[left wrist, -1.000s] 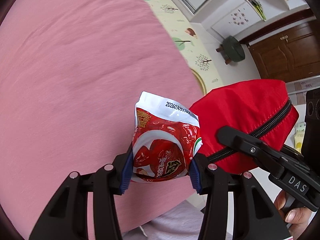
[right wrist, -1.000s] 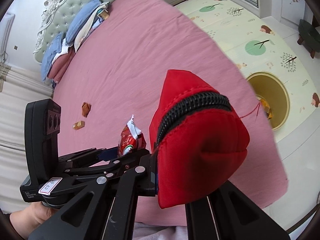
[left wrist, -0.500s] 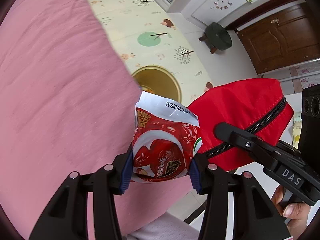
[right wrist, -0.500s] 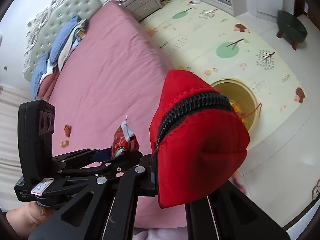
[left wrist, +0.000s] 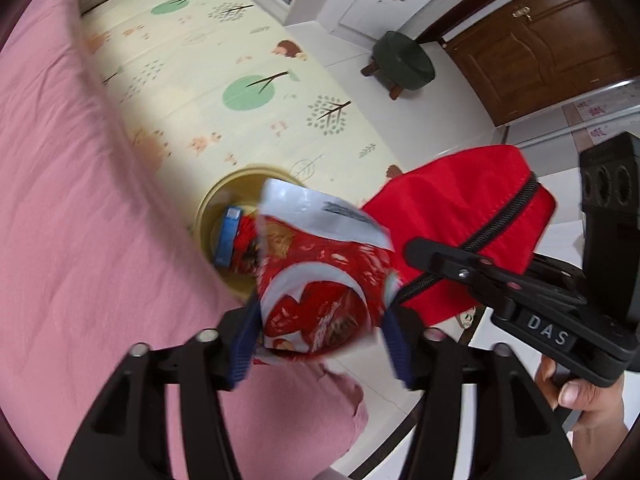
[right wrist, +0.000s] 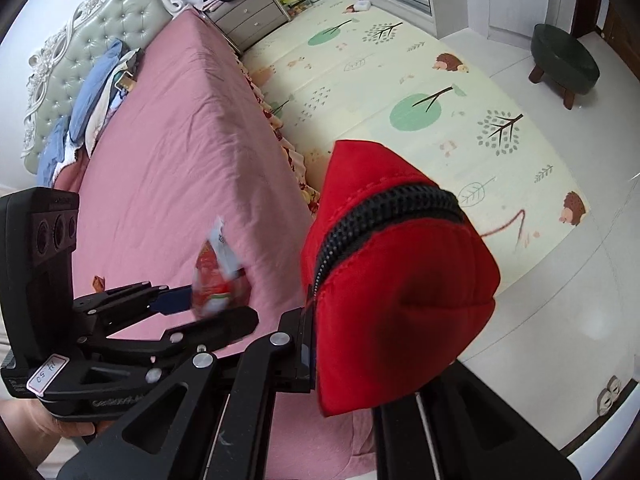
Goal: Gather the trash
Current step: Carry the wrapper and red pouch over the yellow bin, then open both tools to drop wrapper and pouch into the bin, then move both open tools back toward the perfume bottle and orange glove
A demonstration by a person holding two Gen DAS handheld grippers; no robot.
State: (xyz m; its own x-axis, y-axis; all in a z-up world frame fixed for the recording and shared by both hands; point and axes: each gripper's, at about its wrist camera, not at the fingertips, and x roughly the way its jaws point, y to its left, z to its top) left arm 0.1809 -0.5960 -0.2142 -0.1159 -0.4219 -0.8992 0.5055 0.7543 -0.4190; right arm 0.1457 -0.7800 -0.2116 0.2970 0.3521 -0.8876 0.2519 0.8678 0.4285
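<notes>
One crinkled red-and-white foil snack wrapper [left wrist: 320,280] sits between the spreading blue pads of the left gripper [left wrist: 322,340], whose jaws are opening; just ahead and below stands one round yellow plastic bin [left wrist: 212,208] holding a blue packet and red scraps. Beside it, the right gripper [right wrist: 344,364] pinches one soft red fabric pouch [right wrist: 400,300] with a black zipper. Both hang past the edge of the pink sheeted bed [left wrist: 60,220].

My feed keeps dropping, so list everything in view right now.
snack bag: 1, red and white, between the opening left tongs, above the bin
bin: 1, yellow, on the floor beside the bed, trash inside
pouch: 1, red, black zipper, in the right tongs
wrapper: 1, brown, on the bed
bed: 1, pink sheet
stool: 1, dark green, on the floor
left tongs: black
right tongs: black
hand: 1, on the right tongs
</notes>
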